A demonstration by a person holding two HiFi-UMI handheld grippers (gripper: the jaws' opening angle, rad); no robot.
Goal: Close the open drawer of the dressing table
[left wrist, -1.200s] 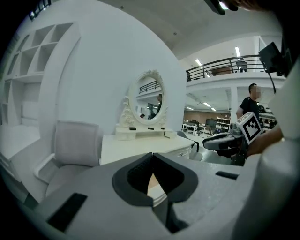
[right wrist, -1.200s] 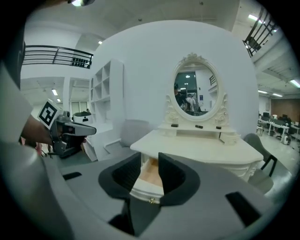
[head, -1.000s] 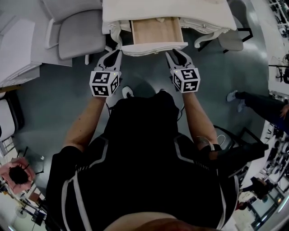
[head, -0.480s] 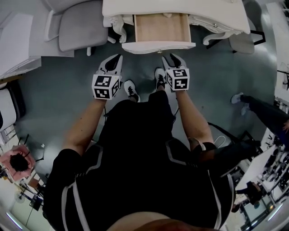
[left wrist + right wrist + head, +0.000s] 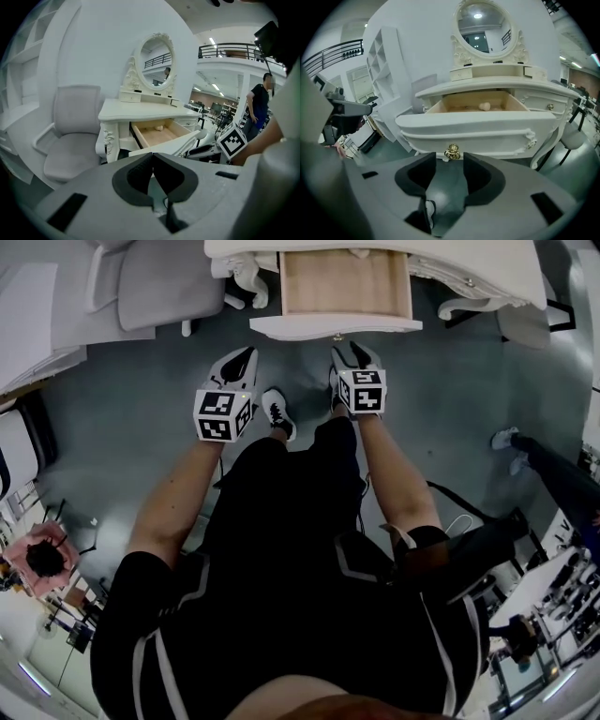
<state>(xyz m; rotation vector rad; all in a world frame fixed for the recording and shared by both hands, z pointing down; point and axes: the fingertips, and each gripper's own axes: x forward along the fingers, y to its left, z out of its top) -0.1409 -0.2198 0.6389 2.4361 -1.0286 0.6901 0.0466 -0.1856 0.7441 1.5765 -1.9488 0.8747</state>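
The white dressing table (image 5: 469, 263) stands at the top of the head view with its drawer (image 5: 345, 282) pulled out, wooden inside showing. A gold knob (image 5: 452, 151) sits mid-front on the drawer's white panel (image 5: 478, 129). My right gripper (image 5: 449, 161) faces that knob from just short of it. Its jaws are opening, with nothing between them. In the head view the right gripper (image 5: 352, 351) hangs a little before the drawer front. My left gripper (image 5: 242, 357) is level with it to the left, off the drawer's corner. The left gripper (image 5: 152, 157) has its pads together and holds nothing.
A grey padded chair (image 5: 159, 287) stands left of the table, and a second chair (image 5: 525, 320) right of it. A small pale object (image 5: 486, 106) lies inside the drawer. An oval mirror (image 5: 485, 28) tops the table. My shoes (image 5: 277, 413) are below the grippers. Another person's legs (image 5: 553, 474) are at right.
Both grippers have sunk lower and now stand a little off the drawer front instead of against it. The right jaws have spread wider. The drawer stays open.
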